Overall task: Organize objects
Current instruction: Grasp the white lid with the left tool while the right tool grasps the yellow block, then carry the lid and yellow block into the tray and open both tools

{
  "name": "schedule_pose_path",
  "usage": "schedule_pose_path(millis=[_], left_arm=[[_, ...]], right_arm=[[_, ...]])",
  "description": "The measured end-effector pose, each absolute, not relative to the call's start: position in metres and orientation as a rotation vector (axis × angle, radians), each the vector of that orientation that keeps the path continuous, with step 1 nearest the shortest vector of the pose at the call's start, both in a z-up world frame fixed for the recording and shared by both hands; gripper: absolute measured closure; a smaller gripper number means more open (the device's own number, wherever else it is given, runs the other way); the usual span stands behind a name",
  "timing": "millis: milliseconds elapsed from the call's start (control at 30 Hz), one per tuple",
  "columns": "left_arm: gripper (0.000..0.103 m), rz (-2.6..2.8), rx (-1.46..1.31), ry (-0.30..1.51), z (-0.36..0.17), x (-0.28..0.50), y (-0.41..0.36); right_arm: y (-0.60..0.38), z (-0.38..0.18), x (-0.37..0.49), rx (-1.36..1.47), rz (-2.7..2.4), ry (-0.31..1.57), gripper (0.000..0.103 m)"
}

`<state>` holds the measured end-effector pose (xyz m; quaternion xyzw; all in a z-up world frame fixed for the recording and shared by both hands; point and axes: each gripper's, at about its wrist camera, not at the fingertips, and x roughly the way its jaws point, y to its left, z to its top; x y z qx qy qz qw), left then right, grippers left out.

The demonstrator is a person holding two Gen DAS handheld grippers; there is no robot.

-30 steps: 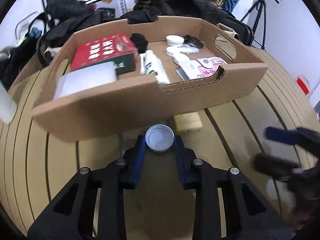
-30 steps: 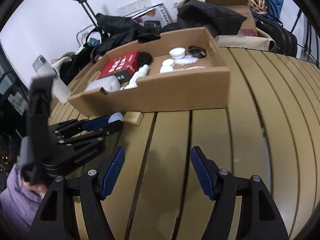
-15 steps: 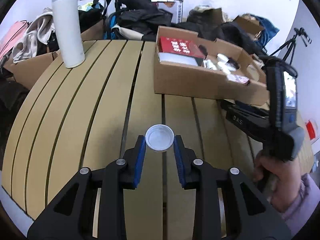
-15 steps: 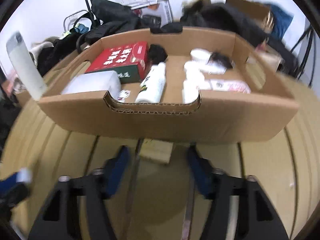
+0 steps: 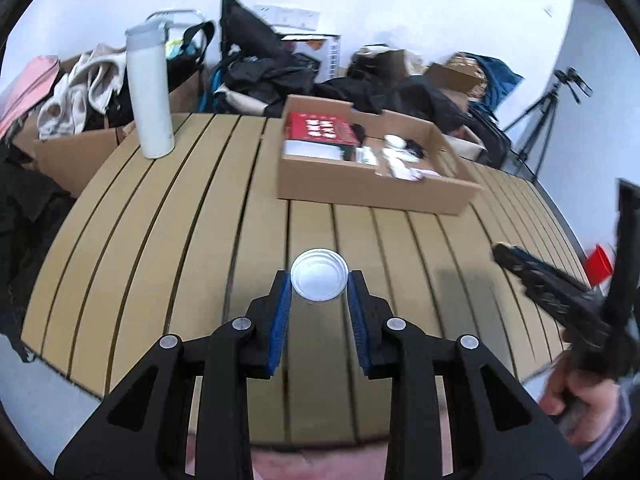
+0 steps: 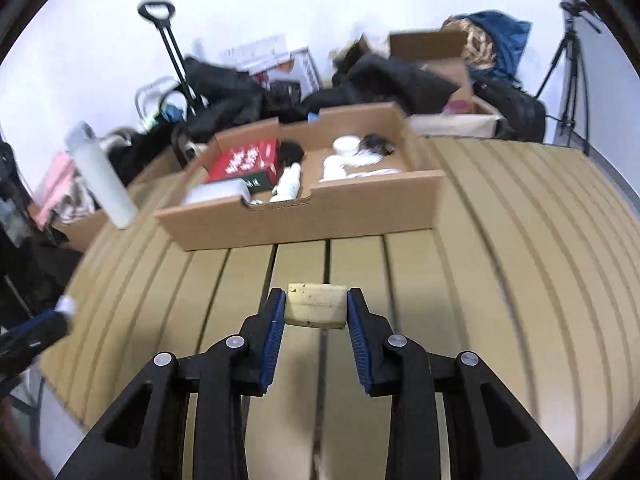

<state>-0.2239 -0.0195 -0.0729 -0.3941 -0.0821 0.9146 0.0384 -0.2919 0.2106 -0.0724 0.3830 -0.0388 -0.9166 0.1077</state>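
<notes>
I note the slatted wooden table (image 6: 520,280) carries an open cardboard box (image 6: 320,216) of assorted items, with a white flask (image 5: 149,96) standing well apart to its left. My right gripper (image 6: 316,312) pinches a tan rectangular block (image 6: 316,310) above the slats, in front of the box. My left gripper (image 5: 319,292) pinches a white round lid (image 5: 319,280), likewise held clear of the box.

A slatted table (image 5: 168,240) of tan boards with dark gaps between them carries two things. A shallow cardboard box (image 5: 372,190) sits on its far part. A tall white bottle (image 5: 149,92) with a grey cap stands upright well to the left of the box, near the table's far edge.
</notes>
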Motion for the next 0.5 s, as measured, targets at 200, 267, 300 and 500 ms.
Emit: schedule_pose_path(millis=[200,267,300,500], left_arm=[[0.078,2.786,-1.089,-0.157,-0.03,-0.167,-0.001],[0.078,2.773,-1.089,-0.159,-0.025,-0.162,0.002],[0.078,2.763,-1.098,-0.179,-0.024,-0.163,0.003],[0.078,2.72,-1.073,-0.215,-0.01,-0.185,0.008]], right_arm=[[0.251,-0.02,-0.2,1.034,-2.723,-0.087,0.069],[0.263,-0.01,-0.178,1.026,-2.736,-0.091,0.069],[0.269,-0.007,-0.172,1.027,-2.736,-0.103,0.069],[0.282,0.007,-0.182,1.013,-2.726,-0.153,0.069]])
